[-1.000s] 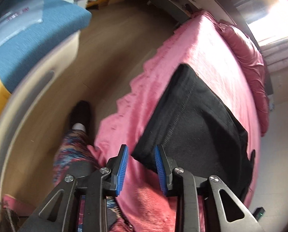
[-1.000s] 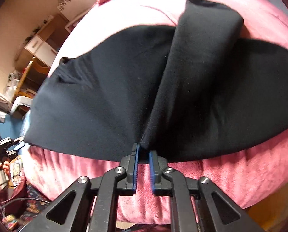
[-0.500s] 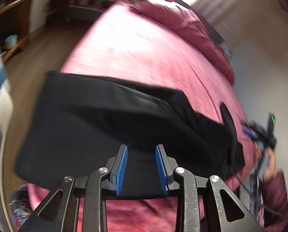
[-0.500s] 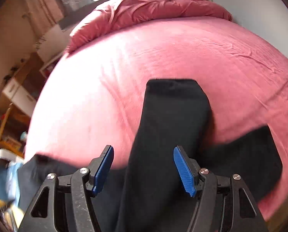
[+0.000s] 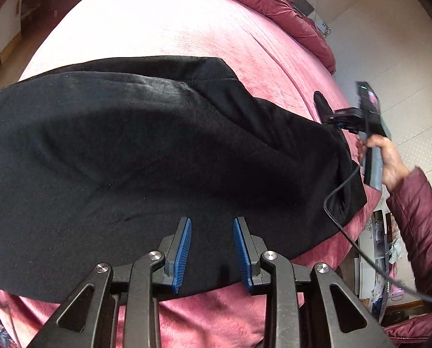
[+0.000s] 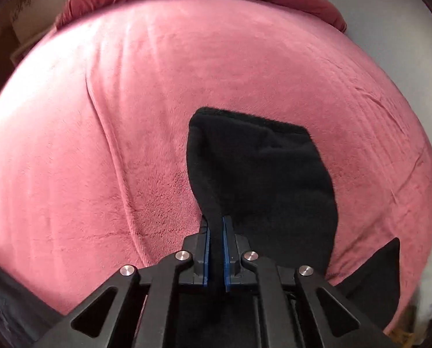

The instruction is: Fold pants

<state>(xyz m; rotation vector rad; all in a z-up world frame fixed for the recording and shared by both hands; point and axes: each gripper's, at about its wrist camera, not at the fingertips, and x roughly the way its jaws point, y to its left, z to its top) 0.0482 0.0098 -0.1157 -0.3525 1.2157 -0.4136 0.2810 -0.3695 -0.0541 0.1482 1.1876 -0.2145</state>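
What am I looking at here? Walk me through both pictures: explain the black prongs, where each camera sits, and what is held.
No robot: a person carries a hand-held claw in each hand, with a camera looking along its fingers. The left claw hovers open above black pants spread on a pink bed cover. In that view the person's hand holds the other tool. The right claw has just closed and is now shut on a fold of the pants.
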